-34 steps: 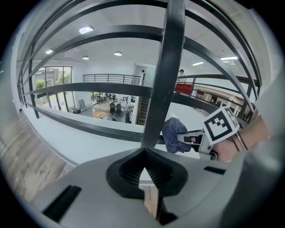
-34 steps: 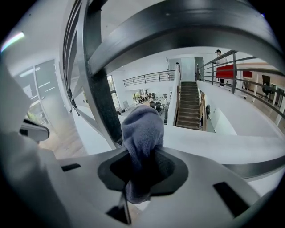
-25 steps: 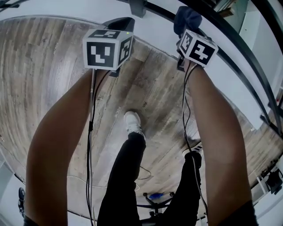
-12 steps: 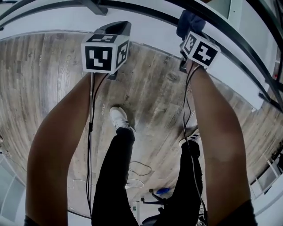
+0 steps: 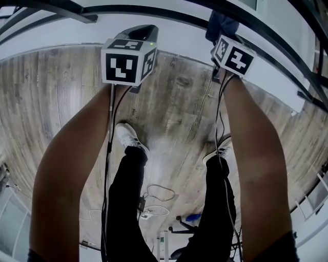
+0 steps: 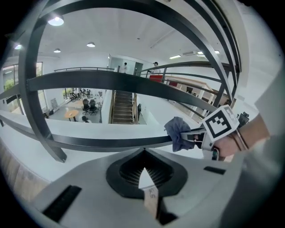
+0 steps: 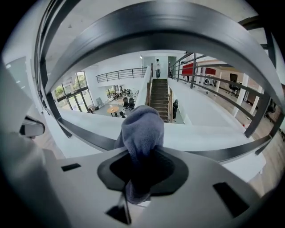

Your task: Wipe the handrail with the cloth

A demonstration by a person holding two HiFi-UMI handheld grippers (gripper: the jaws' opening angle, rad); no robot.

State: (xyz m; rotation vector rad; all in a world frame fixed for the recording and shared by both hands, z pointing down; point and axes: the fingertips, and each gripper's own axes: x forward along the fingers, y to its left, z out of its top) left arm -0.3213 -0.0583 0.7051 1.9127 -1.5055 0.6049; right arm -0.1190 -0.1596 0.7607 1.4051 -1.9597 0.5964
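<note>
A grey-blue cloth bulges out of my right gripper, which is shut on it. In the head view the cloth sits at the top right, just past the right gripper's marker cube and against the black handrail bars. The left gripper view shows the cloth level with a lower rail; whether they touch is unclear. The broad top handrail arches over the right gripper. My left gripper is shut and holds nothing, short of the rail.
The person's legs and white shoes stand on a wood-plank floor. A white kerb runs under the railing. Loose cables and a chair base lie behind the feet. Past the rail drops an atrium with stairs.
The person has stepped: the left shoe moved left and nearer. The rails have shifted in view. Both grippers keep their places; the right one still holds the cloth by the rail.
</note>
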